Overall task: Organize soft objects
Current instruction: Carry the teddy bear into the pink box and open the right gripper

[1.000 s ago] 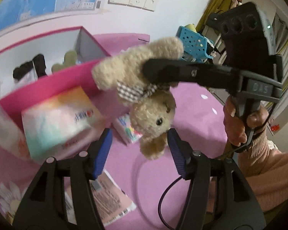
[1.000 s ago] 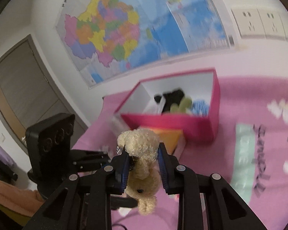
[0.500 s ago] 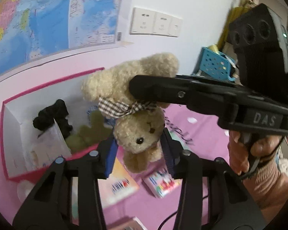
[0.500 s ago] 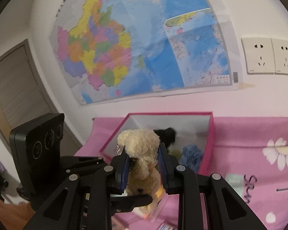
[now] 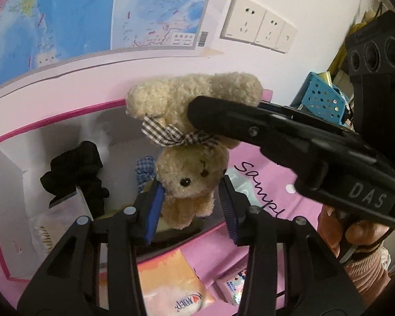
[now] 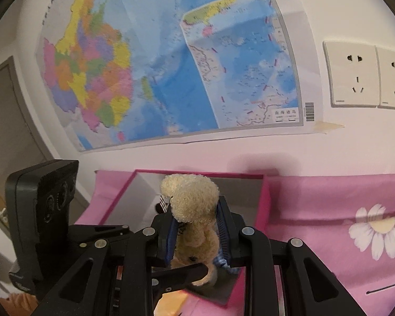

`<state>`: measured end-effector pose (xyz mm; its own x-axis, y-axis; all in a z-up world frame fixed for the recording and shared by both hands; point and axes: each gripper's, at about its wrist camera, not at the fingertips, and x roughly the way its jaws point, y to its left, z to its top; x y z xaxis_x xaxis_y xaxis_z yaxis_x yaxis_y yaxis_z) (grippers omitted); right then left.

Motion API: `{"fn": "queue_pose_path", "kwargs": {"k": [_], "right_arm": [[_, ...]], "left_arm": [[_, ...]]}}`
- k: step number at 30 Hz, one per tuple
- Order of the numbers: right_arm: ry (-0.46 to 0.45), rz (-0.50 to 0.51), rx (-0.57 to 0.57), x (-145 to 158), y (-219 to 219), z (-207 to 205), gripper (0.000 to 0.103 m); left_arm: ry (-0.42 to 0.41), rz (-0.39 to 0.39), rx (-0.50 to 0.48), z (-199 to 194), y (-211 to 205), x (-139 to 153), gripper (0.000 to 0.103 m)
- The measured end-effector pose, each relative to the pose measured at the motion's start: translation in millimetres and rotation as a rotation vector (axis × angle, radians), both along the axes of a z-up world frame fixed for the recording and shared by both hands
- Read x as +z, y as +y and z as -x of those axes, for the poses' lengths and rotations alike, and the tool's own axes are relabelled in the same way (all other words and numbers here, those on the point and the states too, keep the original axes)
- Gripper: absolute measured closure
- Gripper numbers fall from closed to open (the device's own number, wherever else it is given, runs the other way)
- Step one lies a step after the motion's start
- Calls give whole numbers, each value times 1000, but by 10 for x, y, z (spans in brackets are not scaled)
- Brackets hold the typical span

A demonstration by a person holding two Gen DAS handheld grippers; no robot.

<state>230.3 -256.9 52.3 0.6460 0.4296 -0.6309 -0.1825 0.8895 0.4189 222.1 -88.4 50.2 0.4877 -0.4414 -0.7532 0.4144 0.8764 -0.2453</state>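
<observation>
A tan teddy bear point(image 5: 192, 142) with a checked bow hangs head down over the pink-edged white box point(image 5: 8, 173). My right gripper point(image 6: 196, 233) is shut on the bear's body point(image 6: 191, 200); its arm crosses the left wrist view from the right. My left gripper point(image 5: 191, 212) is open, its blue pads point(image 5: 152, 213) on either side of the bear's head without squeezing it. The box holds a black soft item point(image 5: 73, 168), a blue checked cloth point(image 5: 144, 169) and a white packet point(image 5: 55, 226).
Tissue packs point(image 5: 171, 287) lie on the pink sheet point(image 6: 329, 200) in front of the box. A blue perforated basket point(image 5: 321, 100) stands at the back right. A wall map point(image 6: 171, 60) and sockets point(image 6: 352, 76) are right behind the box.
Both grippers have moved up and forward, bringing the bear from in front of the box to above its opening. The left gripper's pads now flank the bear's head.
</observation>
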Motion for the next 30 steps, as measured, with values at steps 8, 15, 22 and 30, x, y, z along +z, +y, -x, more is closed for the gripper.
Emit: {"fn": "queue_pose_path", "kwargs": {"k": [8,15,22,30], "right_arm": [[52,121,-19,-154,97,-209,73],[72,187,-81,-230,115,-325,55],[50,159,-85,-157,79,-190,53],[3,20,-30,86,-45,349,52]], "left_arm": [[50,-6,26,-105,-9,-129,58],[67,-7,65,-103,85,-179,55],[43,-1,79,11,147,-151,55],[-38,29,5,491,208,8,55]]}}
